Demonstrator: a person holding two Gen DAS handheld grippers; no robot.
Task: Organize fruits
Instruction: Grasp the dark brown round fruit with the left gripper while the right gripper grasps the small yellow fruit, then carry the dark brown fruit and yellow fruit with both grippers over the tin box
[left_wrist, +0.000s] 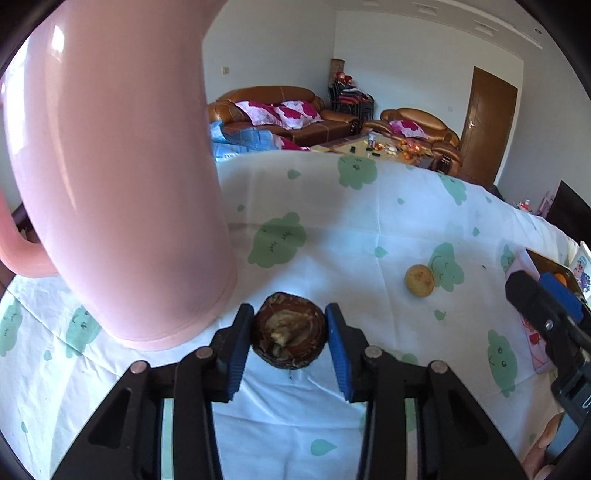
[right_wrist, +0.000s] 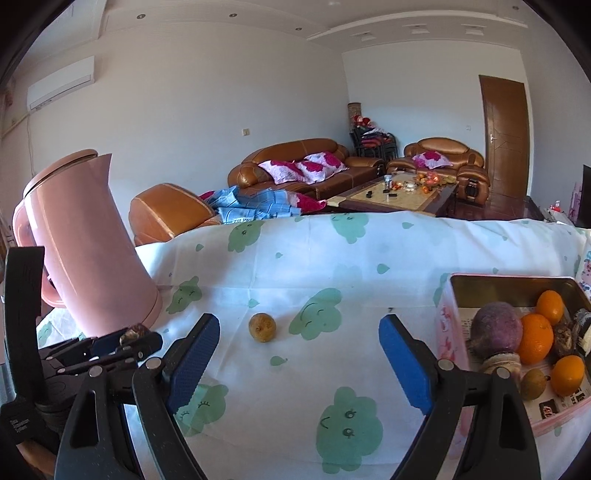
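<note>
Only my right wrist view shows the pink tin (right_wrist: 448, 314) at 3 o'clock holding oranges (right_wrist: 535, 338). My left gripper (left_wrist: 289, 332) is clamped on a dark, split, rotten-looking fruit (left_wrist: 288, 334) beside the pink kettle (left_wrist: 122, 184). My right gripper (right_wrist: 299, 354) stands apart over bare cloth (right_wrist: 351, 266), a yellow-brown fruit (right_wrist: 262, 327) at 11 o'clock.

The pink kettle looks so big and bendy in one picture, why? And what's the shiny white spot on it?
Left wrist view: the pink kettle stands very near the fisheye lens, so it swells and curves; the white spot is glare from bright light. Right wrist view: farther away, it looks smaller, only leaning near the picture's edge.
</note>
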